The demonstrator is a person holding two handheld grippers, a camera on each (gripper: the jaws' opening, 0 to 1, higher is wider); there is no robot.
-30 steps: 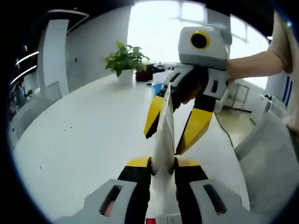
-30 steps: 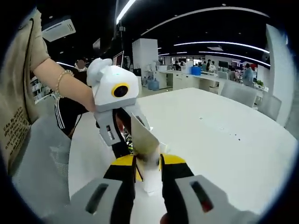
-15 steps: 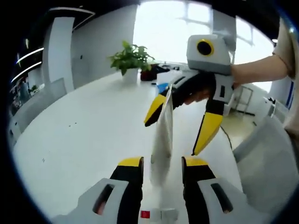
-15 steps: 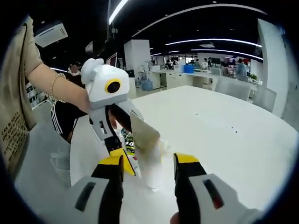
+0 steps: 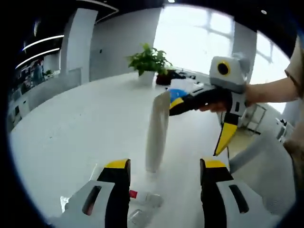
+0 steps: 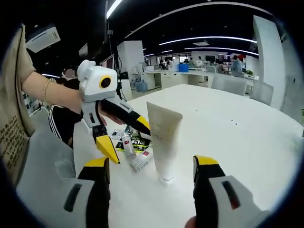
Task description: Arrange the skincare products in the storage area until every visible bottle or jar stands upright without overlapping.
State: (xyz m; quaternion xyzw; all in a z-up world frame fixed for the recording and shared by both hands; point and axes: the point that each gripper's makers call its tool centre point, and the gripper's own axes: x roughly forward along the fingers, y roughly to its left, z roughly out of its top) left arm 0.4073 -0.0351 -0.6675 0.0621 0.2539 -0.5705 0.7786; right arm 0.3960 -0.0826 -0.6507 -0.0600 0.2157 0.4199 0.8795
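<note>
The white tube (image 6: 164, 141) stands upright on its cap on the white table (image 6: 247, 142), near the edge by the person. Both claws are spread wide: the right gripper (image 6: 151, 166) and left gripper (image 5: 164, 166) sit either side of it, not touching. A few small bottles (image 6: 131, 152) lie flat just beside it.

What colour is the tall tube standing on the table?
White; the tube shows best in the right gripper view.
</note>
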